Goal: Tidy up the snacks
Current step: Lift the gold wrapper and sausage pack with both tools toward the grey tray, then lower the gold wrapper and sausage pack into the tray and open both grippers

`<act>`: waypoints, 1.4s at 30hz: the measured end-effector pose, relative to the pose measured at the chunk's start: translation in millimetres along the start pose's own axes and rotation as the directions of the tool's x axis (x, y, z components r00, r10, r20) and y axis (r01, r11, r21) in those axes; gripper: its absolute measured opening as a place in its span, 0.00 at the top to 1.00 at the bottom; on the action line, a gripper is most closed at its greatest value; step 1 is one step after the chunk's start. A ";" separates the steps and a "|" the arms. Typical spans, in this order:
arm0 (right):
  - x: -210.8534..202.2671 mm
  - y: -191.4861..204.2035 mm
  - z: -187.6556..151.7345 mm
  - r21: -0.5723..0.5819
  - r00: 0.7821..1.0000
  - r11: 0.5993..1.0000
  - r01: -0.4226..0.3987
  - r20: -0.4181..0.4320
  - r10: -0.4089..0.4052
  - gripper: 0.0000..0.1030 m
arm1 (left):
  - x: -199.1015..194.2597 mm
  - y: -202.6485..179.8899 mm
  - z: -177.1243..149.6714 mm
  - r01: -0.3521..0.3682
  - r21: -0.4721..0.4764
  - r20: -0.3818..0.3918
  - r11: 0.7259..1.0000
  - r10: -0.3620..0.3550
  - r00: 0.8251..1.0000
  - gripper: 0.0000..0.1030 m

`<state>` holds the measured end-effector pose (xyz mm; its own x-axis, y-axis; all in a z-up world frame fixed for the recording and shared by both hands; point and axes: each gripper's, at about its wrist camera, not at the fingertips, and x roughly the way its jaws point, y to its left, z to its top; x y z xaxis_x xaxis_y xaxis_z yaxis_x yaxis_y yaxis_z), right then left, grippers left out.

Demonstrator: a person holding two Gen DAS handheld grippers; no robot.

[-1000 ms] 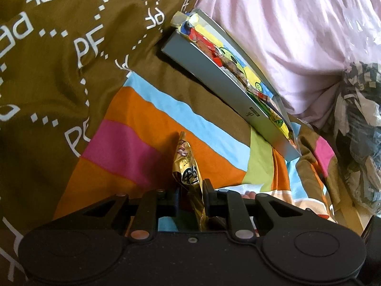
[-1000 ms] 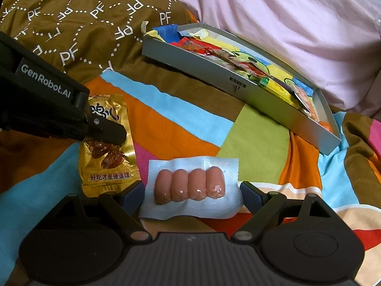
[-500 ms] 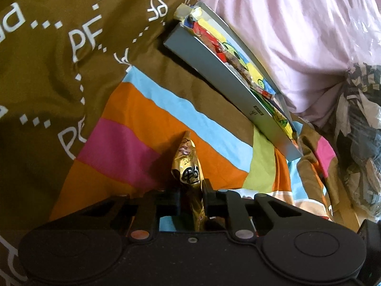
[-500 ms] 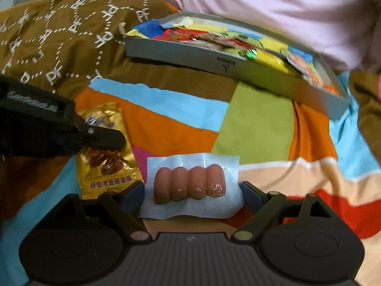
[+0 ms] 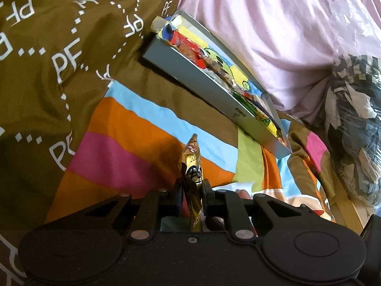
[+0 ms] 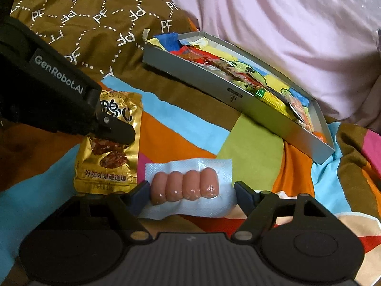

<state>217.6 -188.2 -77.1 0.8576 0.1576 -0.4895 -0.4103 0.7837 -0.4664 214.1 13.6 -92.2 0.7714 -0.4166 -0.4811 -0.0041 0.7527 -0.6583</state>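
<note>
My left gripper (image 5: pixel 192 196) is shut on a gold snack packet (image 5: pixel 194 166), which stands edge-on between the pads. The right wrist view shows the same left gripper (image 6: pixel 114 131) pinching the gold packet (image 6: pixel 109 159) near its top. A clear pack of small pink sausages (image 6: pixel 185 183) lies on the striped blanket between the fingers of my right gripper (image 6: pixel 191 188). Its jaws are closing, and both pads touch the film edges. Behind, a grey tray (image 6: pixel 214 88) holds several colourful snack packets; the tray (image 5: pixel 195 81) is also in the left wrist view.
A striped blanket (image 6: pixel 250 147) covers the bed. A brown quilt printed with "PF" (image 6: pixel 95 23) rises at the back left, and pink bedding (image 6: pixel 285 23) lies behind the tray. A clear plastic bag of crumpled stuff (image 5: pixel 352 124) sits at the far right.
The right gripper's fingers have drawn in against the edges of the sausage pack, which now looks narrower. The left gripper keeps its hold on the gold packet in the same place.
</note>
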 end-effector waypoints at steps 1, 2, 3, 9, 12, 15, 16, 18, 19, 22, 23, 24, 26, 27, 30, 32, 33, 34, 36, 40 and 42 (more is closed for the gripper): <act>-0.8 0.9 -0.4 -0.009 1.000 1.000 0.008 0.005 -0.008 0.22 | -0.1 -1.1 0.7 0.001 0.001 0.004 1.000 -0.001 1.000 0.84; -2.4 1.7 -1.2 -0.020 1.000 1.000 0.016 0.011 -0.016 0.22 | -0.8 -1.4 1.4 0.002 0.002 0.007 1.000 -0.002 1.000 0.84; -3.3 2.6 -0.8 -0.034 0.999 0.999 0.029 0.022 -0.028 0.22 | -1.6 -1.9 2.2 0.002 0.003 0.010 1.000 -0.002 1.000 0.84; -15.6 2.6 2.3 -0.069 0.991 0.993 0.092 0.099 -0.085 0.22 | -6.8 -11.4 12.2 0.015 0.012 0.050 1.000 -0.015 0.999 0.84; -26.3 -2.3 6.6 -0.059 0.980 0.990 0.130 0.157 -0.120 0.22 | -10.6 -22.6 20.9 0.030 0.027 0.081 0.999 -0.032 0.996 0.84; -36.7 -11.6 12.2 -0.030 0.966 0.987 0.159 0.212 -0.149 0.22 | -13.5 -36.7 32.0 0.043 0.052 0.108 0.998 -0.049 0.993 0.84; -39.0 -16.1 15.5 -0.016 0.960 0.985 0.170 0.230 -0.161 0.22 | -13.8 -42.3 37.1 0.044 0.064 0.121 0.997 -0.051 0.991 0.84; -39.9 -27.1 23.7 0.015 0.951 0.984 0.179 0.253 -0.177 0.22 | -12.2 -51.3 47.5 0.049 0.063 0.142 0.997 -0.058 0.988 0.84; -39.5 -33.0 27.4 0.028 0.948 0.983 0.181 0.261 -0.182 0.22 | -9.8 -56.3 54.0 0.052 0.061 0.150 0.997 -0.060 0.987 0.84; -34.6 -55.0 38.6 0.063 0.931 0.977 0.203 0.297 -0.213 0.22 | -1.0 -73.9 72.4 0.040 0.085 0.181 0.996 -0.055 0.982 0.84; -32.3 -62.8 42.0 0.075 0.926 0.975 0.209 0.306 -0.222 0.22 | 2.7 -80.1 79.1 0.040 0.096 0.189 0.995 -0.058 0.980 0.84; -28.5 -73.2 46.3 0.091 0.920 0.972 0.215 0.314 -0.233 0.22 | 7.3 -87.0 86.1 0.037 0.108 0.196 0.994 -0.057 0.979 0.84; -22.0 -89.7 50.9 0.124 0.913 0.967 0.224 0.321 -0.253 0.22 | 17.1 -97.8 98.2 0.029 0.126 0.207 0.992 -0.055 0.977 0.84; -17.3 -98.5 54.1 0.147 0.911 0.964 0.222 0.322 -0.259 0.22 | 23.1 -103.2 104.1 0.023 0.134 0.211 0.991 -0.052 0.976 0.84; -1.5 -122.7 61.6 0.211 0.908 0.956 0.206 0.322 -0.267 0.22 | 41.5 -115.9 119.8 0.010 0.149 0.224 0.989 -0.044 0.974 0.84; 8.2 -135.2 64.6 0.248 0.906 0.949 0.195 0.324 -0.271 0.22 | 54.5 -121.8 128.3 0.002 0.153 0.226 0.988 -0.037 0.973 0.84; 12.1 -139.7 65.9 0.264 0.906 0.946 0.187 0.326 -0.270 0.22 | 60.6 -123.9 131.9 -0.005 0.155 0.227 0.988 -0.031 0.973 0.84; 16.5 -143.5 66.8 0.277 0.906 0.944 0.178 0.328 -0.267 0.22 | 66.6 -126.0 135.0 -0.010 0.157 0.228 0.988 -0.026 0.973 0.84; 22.7 -146.8 67.6 0.298 0.905 0.941 0.162 0.334 -0.262 0.22 | 77.0 -128.6 139.9 -0.021 0.161 0.225 0.987 -0.016 0.974 0.84; 37.0 -150.8 66.5 0.337 0.911 0.934 0.115 0.340 -0.235 0.22 | 93.3 -131.4 145.4 -0.052 0.190 0.217 0.980 0.010 0.976 0.84; 43.9 -150.9 66.0 0.343 0.915 0.934 0.097 0.339 -0.220 0.22 | 100.1 -129.7 147.8 -0.063 0.192 0.210 0.979 0.022 0.977 0.84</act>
<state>337.6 -259.9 20.4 0.9798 0.1758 -0.0954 -0.1936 0.9536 -0.2306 385.9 -50.4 30.6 0.8875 -0.2835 -0.3632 0.0695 0.8617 -0.5027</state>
